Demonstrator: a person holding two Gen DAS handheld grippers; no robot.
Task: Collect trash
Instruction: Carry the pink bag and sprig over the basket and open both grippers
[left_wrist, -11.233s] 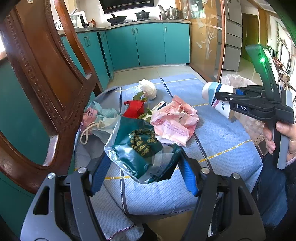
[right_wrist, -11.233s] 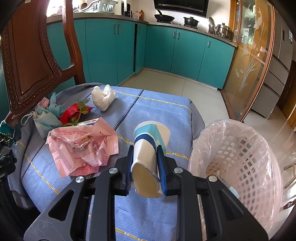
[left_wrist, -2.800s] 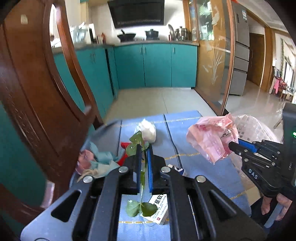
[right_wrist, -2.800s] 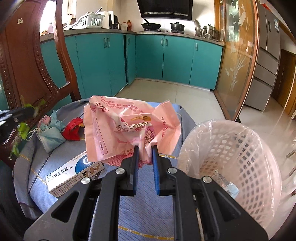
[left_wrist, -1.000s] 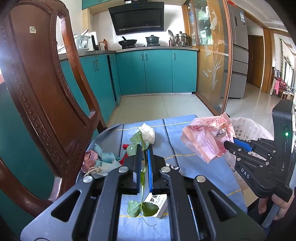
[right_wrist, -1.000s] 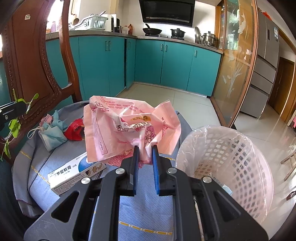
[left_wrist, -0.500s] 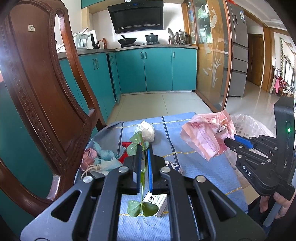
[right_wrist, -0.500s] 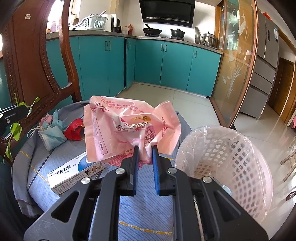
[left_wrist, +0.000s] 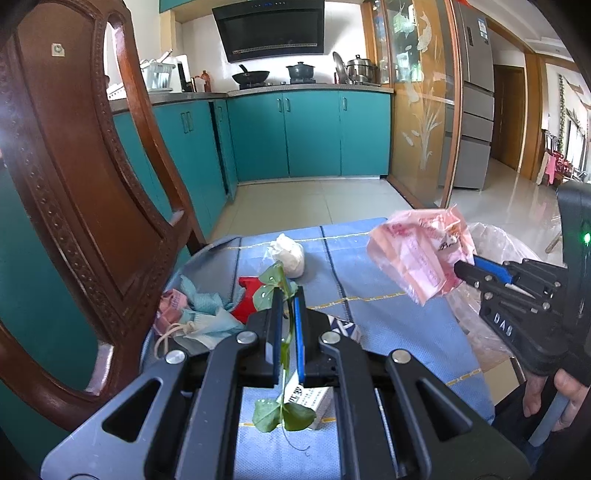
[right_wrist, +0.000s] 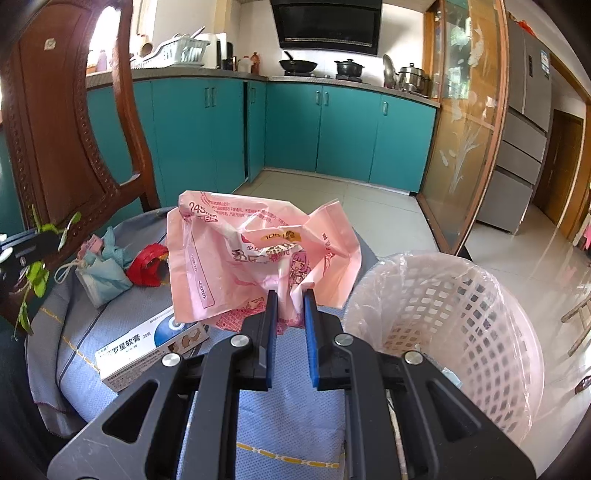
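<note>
My left gripper (left_wrist: 287, 295) is shut on a thin green stem with leaves (left_wrist: 283, 413), held above the blue cushion (left_wrist: 399, 332). My right gripper (right_wrist: 290, 299) is shut on a crumpled pink plastic bag (right_wrist: 236, 258), lifted above the cushion just left of the white lattice bin (right_wrist: 461, 332) lined with clear plastic. The same pink bag (left_wrist: 417, 254) and right gripper (left_wrist: 461, 271) show at the right of the left wrist view. On the cushion lie a white medicine box (right_wrist: 147, 347), a red piece (right_wrist: 147, 264), a blue face mask (right_wrist: 101, 275) and a white tissue wad (left_wrist: 290, 254).
A carved wooden chair back (left_wrist: 74, 184) rises close on the left. Teal kitchen cabinets (right_wrist: 332, 129) and tiled floor lie beyond. A hand (left_wrist: 550, 402) holds the right gripper's handle at the lower right of the left wrist view.
Almost nothing differs. The right gripper with the pink bag has drifted very slightly; the left gripper and stem stay where they were.
</note>
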